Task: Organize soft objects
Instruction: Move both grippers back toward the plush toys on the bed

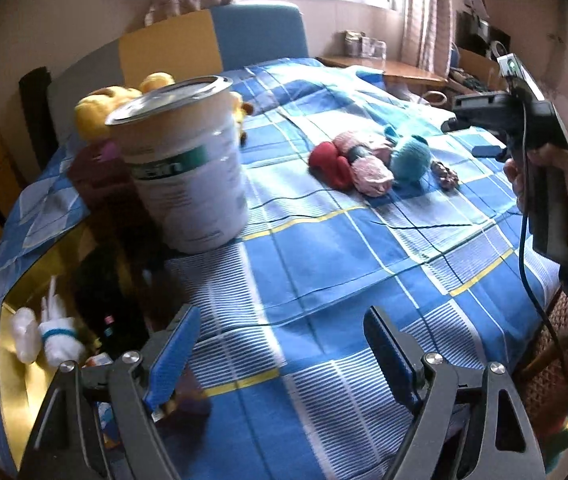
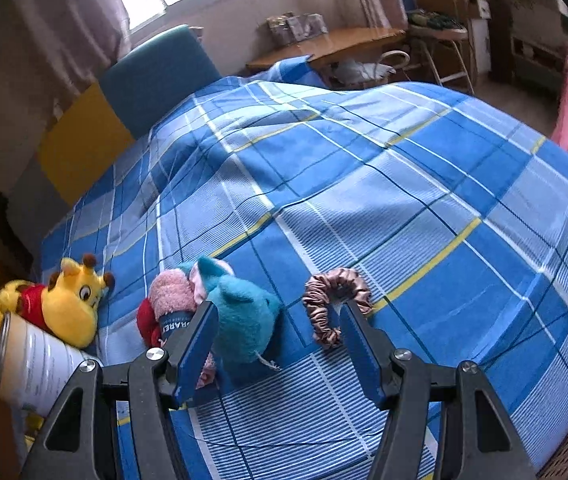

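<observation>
A pile of soft things lies on the blue plaid bed: a red piece point(image 1: 329, 162), a pink roll point(image 1: 367, 166), a teal plush point(image 1: 409, 158) and a brown satin scrunchie point(image 1: 445, 172). In the right wrist view the teal plush point(image 2: 244, 316) and scrunchie point(image 2: 333, 300) lie just beyond my open, empty right gripper point(image 2: 278, 332). A yellow plush point(image 2: 64, 304) lies at the left beside a white can point(image 2: 36, 364). My left gripper point(image 1: 284, 344) is open and empty over the bed's near part. The right gripper point(image 1: 479, 128) shows at the right.
The white can point(image 1: 188, 160) stands on the bed at the left, the yellow plush point(image 1: 100, 108) behind it. A yellow box point(image 1: 32, 368) with a white soft toy point(image 1: 56, 336) sits at the left edge. A wooden desk point(image 2: 323, 44) stands beyond the bed.
</observation>
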The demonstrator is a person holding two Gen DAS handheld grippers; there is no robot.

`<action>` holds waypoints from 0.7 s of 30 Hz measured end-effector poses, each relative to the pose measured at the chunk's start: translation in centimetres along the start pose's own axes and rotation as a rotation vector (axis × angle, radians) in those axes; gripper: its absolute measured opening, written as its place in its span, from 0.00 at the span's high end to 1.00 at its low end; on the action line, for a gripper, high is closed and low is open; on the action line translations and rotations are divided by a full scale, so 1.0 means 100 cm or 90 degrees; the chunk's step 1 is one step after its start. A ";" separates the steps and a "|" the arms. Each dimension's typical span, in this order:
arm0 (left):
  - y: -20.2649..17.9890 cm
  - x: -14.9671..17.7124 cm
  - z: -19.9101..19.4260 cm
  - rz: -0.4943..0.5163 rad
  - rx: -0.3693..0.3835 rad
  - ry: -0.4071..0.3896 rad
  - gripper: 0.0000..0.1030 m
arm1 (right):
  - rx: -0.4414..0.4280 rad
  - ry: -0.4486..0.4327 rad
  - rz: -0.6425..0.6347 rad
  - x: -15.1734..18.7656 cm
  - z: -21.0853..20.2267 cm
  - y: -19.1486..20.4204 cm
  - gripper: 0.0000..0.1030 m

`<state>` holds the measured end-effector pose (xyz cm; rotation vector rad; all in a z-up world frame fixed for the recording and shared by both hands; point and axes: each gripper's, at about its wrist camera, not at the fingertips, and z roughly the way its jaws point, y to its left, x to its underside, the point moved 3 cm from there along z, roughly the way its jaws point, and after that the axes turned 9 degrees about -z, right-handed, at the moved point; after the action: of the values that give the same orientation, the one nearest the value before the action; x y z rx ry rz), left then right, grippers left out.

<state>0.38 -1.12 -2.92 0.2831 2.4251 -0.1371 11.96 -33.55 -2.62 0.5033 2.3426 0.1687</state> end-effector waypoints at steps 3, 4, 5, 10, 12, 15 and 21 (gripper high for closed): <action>-0.009 -0.002 0.009 0.011 0.007 0.009 0.18 | 0.001 0.001 0.028 0.000 -0.001 -0.009 0.38; -0.013 -0.003 0.014 0.015 0.010 0.014 0.18 | 0.005 0.002 0.037 0.000 -0.001 -0.011 0.38; -0.016 -0.004 0.017 0.017 0.013 0.019 0.18 | 0.010 0.004 0.045 0.000 -0.001 -0.015 0.38; -0.029 -0.009 0.034 0.018 0.034 0.040 0.18 | 0.002 0.019 0.108 0.003 0.002 -0.033 0.38; -0.033 -0.014 0.042 0.013 0.043 0.048 0.18 | -0.003 0.020 0.131 0.004 0.002 -0.039 0.38; -0.039 -0.024 0.053 0.003 0.060 0.060 0.19 | -0.009 0.018 0.152 0.004 0.002 -0.044 0.38; -0.060 -0.056 0.078 -0.011 0.110 0.074 0.34 | -0.026 0.028 0.150 0.005 0.005 -0.041 0.38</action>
<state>7.99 -9.19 -5.11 0.3568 2.5355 -0.3469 10.77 -37.08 -4.36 0.7620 2.3115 0.3400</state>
